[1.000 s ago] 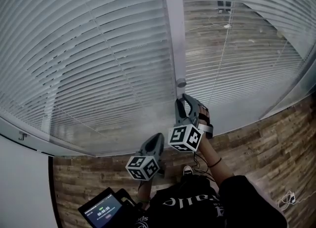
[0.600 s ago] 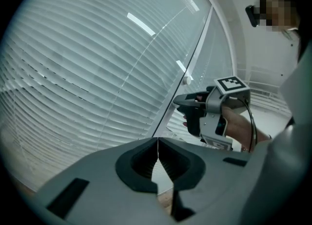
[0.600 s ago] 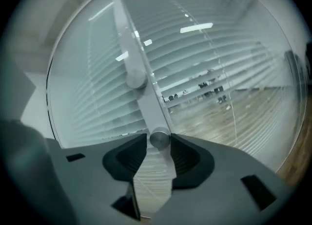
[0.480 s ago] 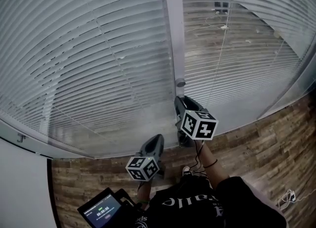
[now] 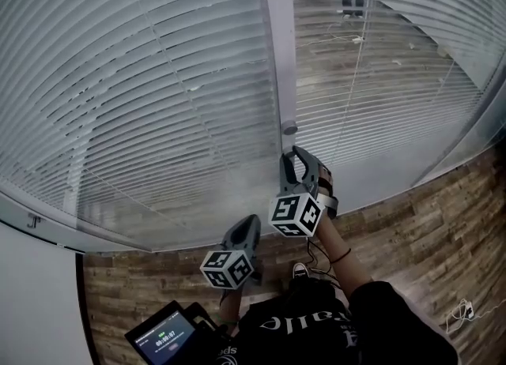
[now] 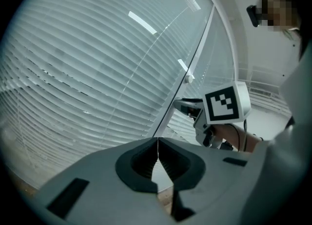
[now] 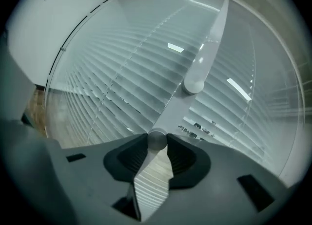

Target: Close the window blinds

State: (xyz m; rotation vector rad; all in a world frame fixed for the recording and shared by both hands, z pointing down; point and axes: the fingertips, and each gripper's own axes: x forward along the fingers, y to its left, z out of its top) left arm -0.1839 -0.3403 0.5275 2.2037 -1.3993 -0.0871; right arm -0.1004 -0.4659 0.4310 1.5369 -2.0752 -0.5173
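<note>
Two white slatted blinds hang side by side, the left blind (image 5: pixel 142 79) and the right blind (image 5: pixel 379 95), with a white post (image 5: pixel 277 47) between them. Through the right blind's slats I can see what lies beyond. My right gripper (image 5: pixel 289 156) points up at the foot of the post, just under a round knob (image 5: pixel 290 128). In the right gripper view the round grey end of the tilt wand (image 7: pixel 157 139) sits between the pads, and the jaws (image 7: pixel 157 142) are closing on it. My left gripper (image 5: pixel 253 221) hangs lower and to the left, shut and empty (image 6: pixel 157 146).
A wood-plank floor (image 5: pixel 427 221) runs below the window. A small screen device (image 5: pixel 166 336) sits at the lower left by the person's body. A thin lift cord (image 5: pixel 352 95) hangs down the right blind. A white wall panel (image 5: pixel 35 300) borders the left side.
The right gripper rolled about the wand, its marker cube swinging to the right and then back. It stayed at the foot of the post. The left gripper has not moved.
</note>
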